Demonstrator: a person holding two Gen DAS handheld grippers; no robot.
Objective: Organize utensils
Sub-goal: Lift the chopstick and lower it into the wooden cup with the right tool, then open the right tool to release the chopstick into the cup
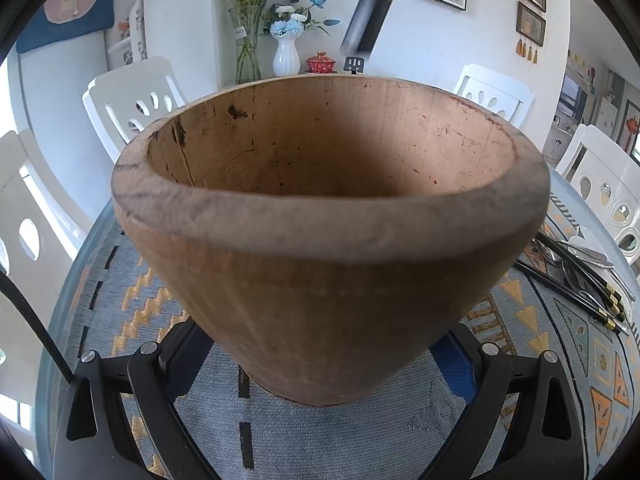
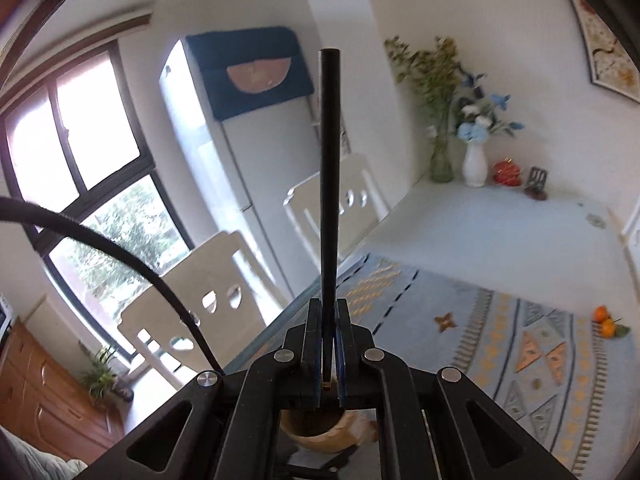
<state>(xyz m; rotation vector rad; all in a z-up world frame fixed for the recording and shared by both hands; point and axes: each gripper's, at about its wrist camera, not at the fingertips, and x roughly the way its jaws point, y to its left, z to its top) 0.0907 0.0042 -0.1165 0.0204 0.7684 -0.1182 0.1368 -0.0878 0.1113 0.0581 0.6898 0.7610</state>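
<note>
My left claw (image 1: 320, 364) straddles the wooden cup (image 1: 328, 232) on the counter's patterned cloth (image 1: 560, 340); whether its pads press I cannot tell. My right claw (image 2: 329, 344) is clenched on a black chopstick (image 2: 329, 184), raised above the cup. More utensils (image 1: 580, 276) lie right; white chairs (image 1: 132, 100) and flower vases (image 1: 286, 56) stand beyond.

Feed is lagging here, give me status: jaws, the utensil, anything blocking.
Right gripper shut on black chopstick, above wooden pot. Left gripper jaws straddle pot base. Pot mouth unobstructed.
</note>
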